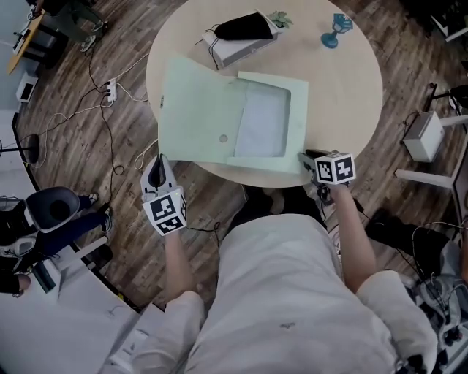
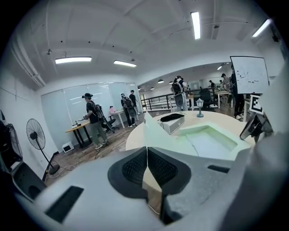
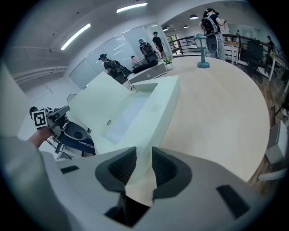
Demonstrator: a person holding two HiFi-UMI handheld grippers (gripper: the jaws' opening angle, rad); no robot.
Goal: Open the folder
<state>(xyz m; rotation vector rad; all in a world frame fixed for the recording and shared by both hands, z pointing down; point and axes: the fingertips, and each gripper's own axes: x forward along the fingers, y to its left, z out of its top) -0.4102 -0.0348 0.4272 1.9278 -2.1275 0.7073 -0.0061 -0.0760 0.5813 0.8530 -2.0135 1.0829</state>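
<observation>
A pale green folder (image 1: 197, 117) lies open on the round table (image 1: 344, 95); its cover is swung to the left and its inner pocket (image 1: 263, 120) faces up. In the right gripper view the cover (image 3: 97, 103) slopes upward. My right gripper (image 1: 306, 158) is at the folder's near right corner. Its jaws (image 3: 143, 155) stand apart, and the corner sheet lies in the gap between them. My left gripper (image 1: 159, 164) hangs off the table's near left edge over the floor. It is shut (image 2: 146, 151) with nothing in it, a short way from the cover's near edge.
At the table's far side are a white box with a black pouch on it (image 1: 238, 40), a small plant (image 1: 278, 18) and a teal lamp figurine (image 1: 335, 31). A power strip and cables (image 1: 111, 89) lie on the floor at the left. A white box (image 1: 423, 135) stands at the right.
</observation>
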